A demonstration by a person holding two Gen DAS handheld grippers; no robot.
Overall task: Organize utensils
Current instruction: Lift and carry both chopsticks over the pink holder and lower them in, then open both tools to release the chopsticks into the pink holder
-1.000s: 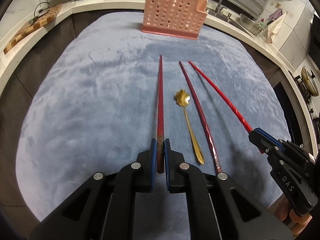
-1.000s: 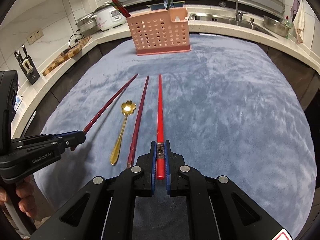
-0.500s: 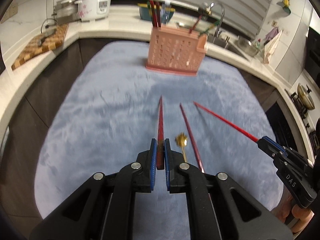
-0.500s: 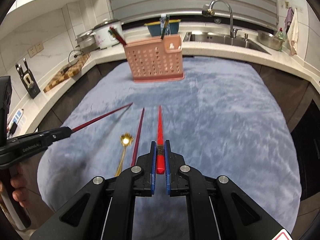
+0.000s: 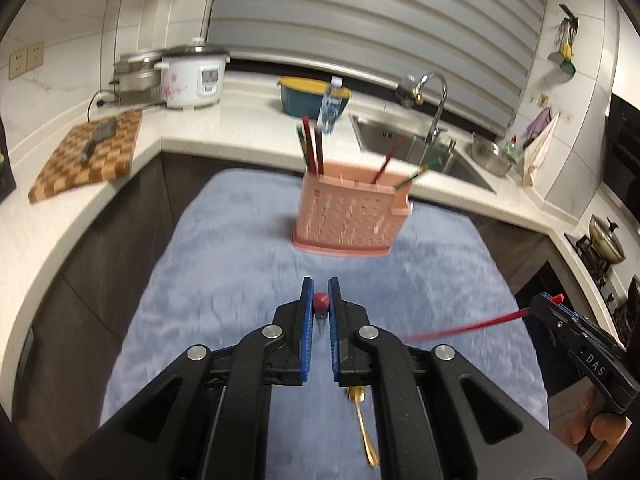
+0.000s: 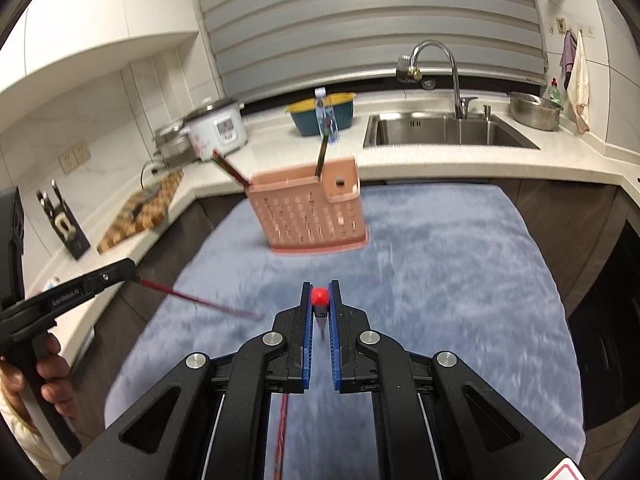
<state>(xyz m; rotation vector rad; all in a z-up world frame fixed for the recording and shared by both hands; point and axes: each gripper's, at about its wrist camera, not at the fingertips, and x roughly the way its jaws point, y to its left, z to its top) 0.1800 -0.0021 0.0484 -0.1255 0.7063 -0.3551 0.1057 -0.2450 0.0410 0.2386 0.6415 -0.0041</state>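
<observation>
Two red chopsticks (image 5: pixel 321 301) (image 6: pixel 320 297) aloft, tips downward — gold spoon (image 5: pixel 366 432) flat on the mat — pink perforated holder (image 5: pixel 348 216) upright beyond.

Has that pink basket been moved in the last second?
No. The pink basket stands on the blue mat; only the cameras rose.

Plush blue cloth mat (image 5: pixel 240 264), perforated pink plastic holder (image 5: pixel 346 216), glossy metal spoon (image 5: pixel 366 432).

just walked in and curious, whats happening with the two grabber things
A person holds a gripper in each hand, tidying utensils into the pink holder on the blue mat. The left gripper clamps a dark red chopstick and the right gripper a bright red chopstick, both raised off the mat. A gold spoon lies on the mat below.
</observation>
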